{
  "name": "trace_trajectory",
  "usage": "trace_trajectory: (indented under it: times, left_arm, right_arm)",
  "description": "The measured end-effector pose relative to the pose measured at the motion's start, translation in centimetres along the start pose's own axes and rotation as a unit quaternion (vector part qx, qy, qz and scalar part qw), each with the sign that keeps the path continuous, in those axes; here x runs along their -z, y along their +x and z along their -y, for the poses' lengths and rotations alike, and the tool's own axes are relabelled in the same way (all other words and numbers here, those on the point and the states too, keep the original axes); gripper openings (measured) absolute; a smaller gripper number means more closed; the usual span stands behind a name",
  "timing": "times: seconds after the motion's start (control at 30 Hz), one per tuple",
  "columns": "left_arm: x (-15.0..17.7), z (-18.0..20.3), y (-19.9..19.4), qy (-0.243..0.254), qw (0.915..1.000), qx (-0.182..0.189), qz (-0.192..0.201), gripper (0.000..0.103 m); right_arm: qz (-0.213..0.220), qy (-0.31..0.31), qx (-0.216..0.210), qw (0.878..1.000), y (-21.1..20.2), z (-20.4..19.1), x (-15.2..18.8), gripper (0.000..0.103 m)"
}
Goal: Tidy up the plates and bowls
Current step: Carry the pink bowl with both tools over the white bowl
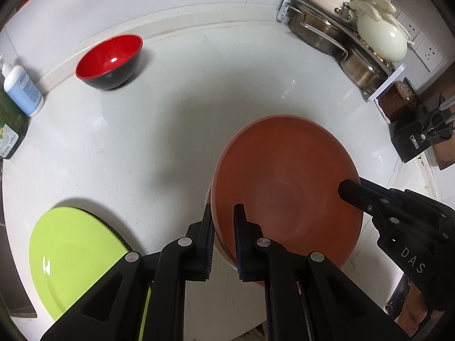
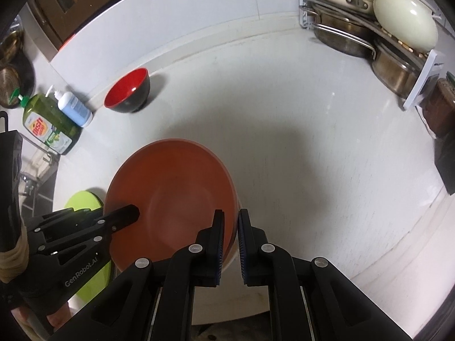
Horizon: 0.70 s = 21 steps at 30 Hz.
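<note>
Left gripper [image 1: 223,218] pinches the near-left rim of the orange plate [image 1: 287,187], one finger inside the rim, one outside; right gripper [image 2: 230,221] clamps the opposite, right rim the same way, so both are grasping the same plate. Plate sits low over the white counter [image 1: 170,130], near-centre, with a pale edge showing under it, maybe another dish or its own underside, cannot tell; cannot tell either if it is touching down or slightly lifted. Green plate [image 1: 74,255] lies flat at near left, apart from the orange one, a dark rim peeking from under it. Red-and-black bowl [image 1: 111,61] stands alone at far left by the wall, near the soap bottles [image 2: 57,116]. Pot rack [image 1: 349,34] at far right. Progress guess: partway, plates look partly stacked, bowl untouched, orange plate not yet let go.
</note>
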<state>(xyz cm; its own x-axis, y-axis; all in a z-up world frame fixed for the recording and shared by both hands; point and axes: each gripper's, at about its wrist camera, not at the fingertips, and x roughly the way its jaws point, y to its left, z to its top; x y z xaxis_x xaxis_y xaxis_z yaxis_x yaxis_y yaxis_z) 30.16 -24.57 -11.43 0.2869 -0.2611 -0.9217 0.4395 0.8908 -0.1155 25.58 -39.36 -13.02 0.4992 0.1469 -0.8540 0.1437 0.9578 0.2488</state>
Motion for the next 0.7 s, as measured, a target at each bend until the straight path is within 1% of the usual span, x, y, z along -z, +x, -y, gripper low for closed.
trace_trajectory:
  times: [0.23, 0.47, 0.7]
  left_arm:
    - [0.3, 0.0, 0.6, -0.003, 0.9999, -0.001, -0.013, 0.013]
    - [0.3, -0.1, 1.1, -0.004, 0.9998, -0.007, -0.018, 0.013]
    - [0.3, -0.4, 1.6, -0.006, 0.9998, -0.005, -0.021, 0.013]
  right_arm:
    - [-0.016, -0.001, -0.002, 1.0, 0.9, 0.2, 0.3, 0.011]
    - [-0.025, -0.007, -0.003, 1.0, 1.7, 0.4, 0.5, 0.011]
    - [-0.035, -0.008, -0.004, 0.999, 2.1, 0.4, 0.6, 0.011]
